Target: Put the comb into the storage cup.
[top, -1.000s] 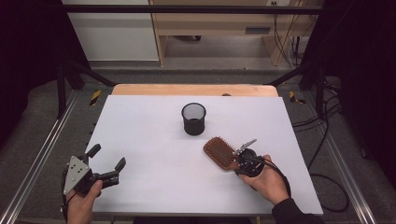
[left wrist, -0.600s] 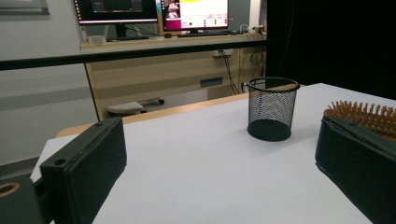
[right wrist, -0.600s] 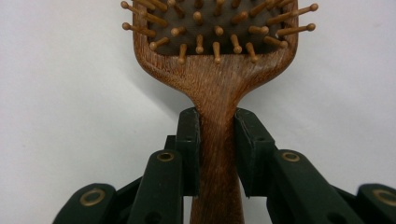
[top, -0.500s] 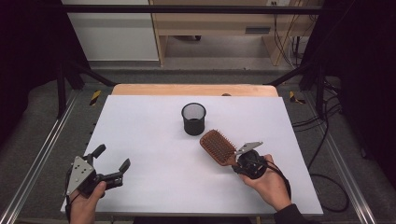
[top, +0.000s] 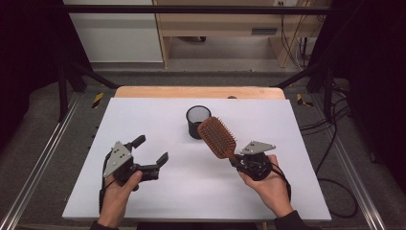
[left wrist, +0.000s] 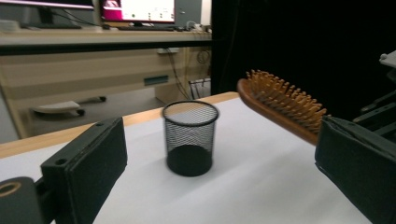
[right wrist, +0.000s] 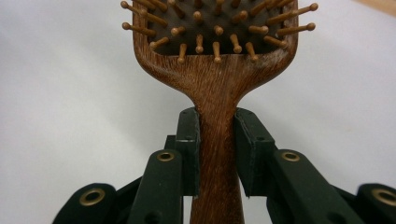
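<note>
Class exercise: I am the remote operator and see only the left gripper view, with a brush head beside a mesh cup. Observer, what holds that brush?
Observer: The right hand-held gripper holds the brush, its jaws shut on the wooden handle just below the head.
Operator: Is the brush resting on the table?
Observer: No. In the high view it is lifted off the table, its head raised toward the cup.
Operator: And my own hand-held gripper?
Observer: The left hand-held gripper is open and holds nothing, near the table's front left part, apart from the cup.
</note>
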`<state>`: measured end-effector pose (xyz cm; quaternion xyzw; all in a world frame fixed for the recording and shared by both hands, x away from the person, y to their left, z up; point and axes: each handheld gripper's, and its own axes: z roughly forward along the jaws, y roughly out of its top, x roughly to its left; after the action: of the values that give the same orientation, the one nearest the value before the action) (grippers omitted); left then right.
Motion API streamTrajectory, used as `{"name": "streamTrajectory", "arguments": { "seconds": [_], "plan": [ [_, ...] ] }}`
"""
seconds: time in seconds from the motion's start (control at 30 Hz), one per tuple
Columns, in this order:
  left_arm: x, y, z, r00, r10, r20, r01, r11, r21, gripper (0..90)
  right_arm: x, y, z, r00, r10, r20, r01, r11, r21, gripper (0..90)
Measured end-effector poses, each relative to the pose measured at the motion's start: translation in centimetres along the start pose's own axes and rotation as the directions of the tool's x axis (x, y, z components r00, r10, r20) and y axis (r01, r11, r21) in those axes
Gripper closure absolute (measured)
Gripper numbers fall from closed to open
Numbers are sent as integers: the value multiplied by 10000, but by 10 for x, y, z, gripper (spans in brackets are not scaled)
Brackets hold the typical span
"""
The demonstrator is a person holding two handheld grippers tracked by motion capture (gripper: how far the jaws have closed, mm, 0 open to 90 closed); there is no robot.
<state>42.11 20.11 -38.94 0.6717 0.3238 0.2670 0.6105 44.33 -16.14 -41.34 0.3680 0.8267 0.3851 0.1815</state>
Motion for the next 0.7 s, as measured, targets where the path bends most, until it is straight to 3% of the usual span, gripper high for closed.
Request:
{"name": "streamTrajectory", "arguments": {
  "seconds": [0.07, 0.23, 0.47, 0.7],
  "plan": [
    [-7, 4, 11, 9999, -103, 75, 103, 9999, 85, 27, -1, -1, 0, 9998, 41, -212, -43, 10000, -89, 731],
    [-18, 8, 28, 9997, -54, 219, 50, 9998, 179, 32, -1, -4, 0, 9997, -35, -227, 28, 9995, -314, 730],
    [-29, 8, 50, 9959, -735, 534, 725, 9972, 201, 34, 5, -3, -1, 9999, 79, -79, -85, 9969, -784, 731],
    [-38, 11, 63, 9910, -1048, 837, 1028, 9943, 270, 35, 15, 1, 1, 10000, 66, -52, -71, 9948, -1019, 731]
  ]
}}
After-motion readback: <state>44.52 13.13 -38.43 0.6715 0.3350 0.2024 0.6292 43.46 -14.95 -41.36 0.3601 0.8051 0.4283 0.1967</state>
